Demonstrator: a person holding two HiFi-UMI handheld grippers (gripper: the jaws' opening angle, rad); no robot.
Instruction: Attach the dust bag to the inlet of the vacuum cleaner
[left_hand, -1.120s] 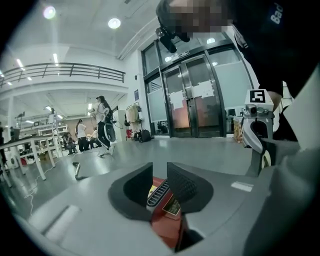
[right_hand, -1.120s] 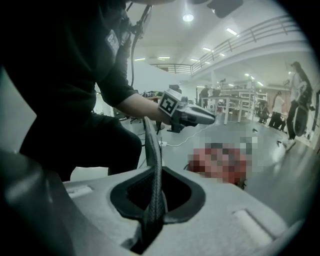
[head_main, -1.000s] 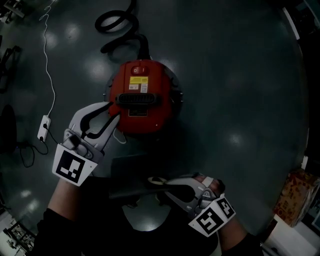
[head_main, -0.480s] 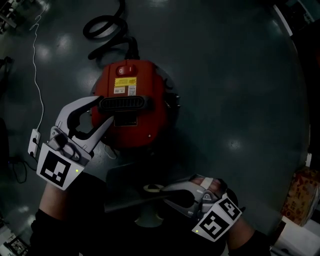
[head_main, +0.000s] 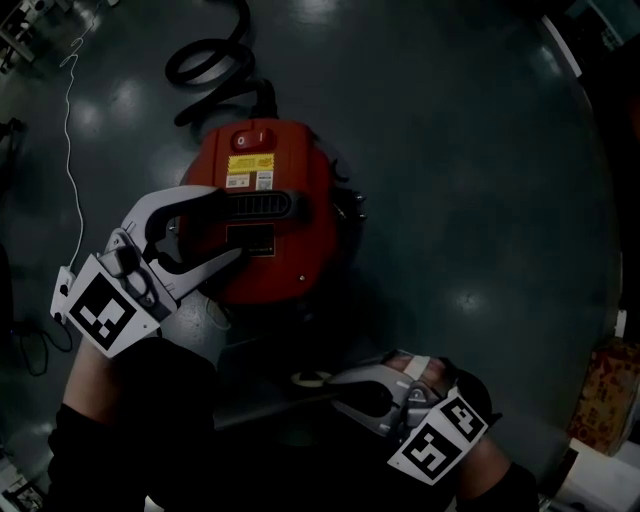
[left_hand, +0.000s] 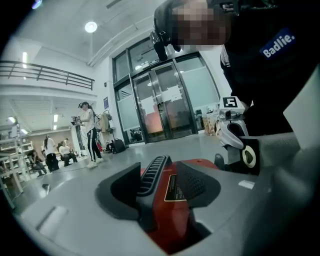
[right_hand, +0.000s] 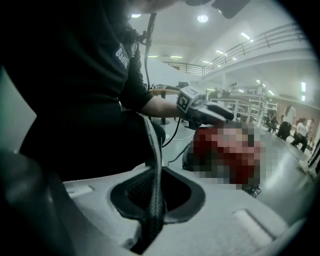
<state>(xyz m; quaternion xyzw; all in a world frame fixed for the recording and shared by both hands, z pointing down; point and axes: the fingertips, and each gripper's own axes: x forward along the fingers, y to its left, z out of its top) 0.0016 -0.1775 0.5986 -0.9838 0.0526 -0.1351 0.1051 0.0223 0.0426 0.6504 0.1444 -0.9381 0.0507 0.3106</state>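
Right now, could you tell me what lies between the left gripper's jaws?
The black handle of the vacuum. The left gripper has just been opening its jaws, which stand wide around the handle without clamping it, as the left gripper view shows.

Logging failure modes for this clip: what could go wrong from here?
1. Left gripper jaws have just been opening, with the handle between them but ungripped; closing off-centre may slip on the red vacuum cleaner.
2. Right gripper pinches only a thin edge of the dust bag; it could pull free.
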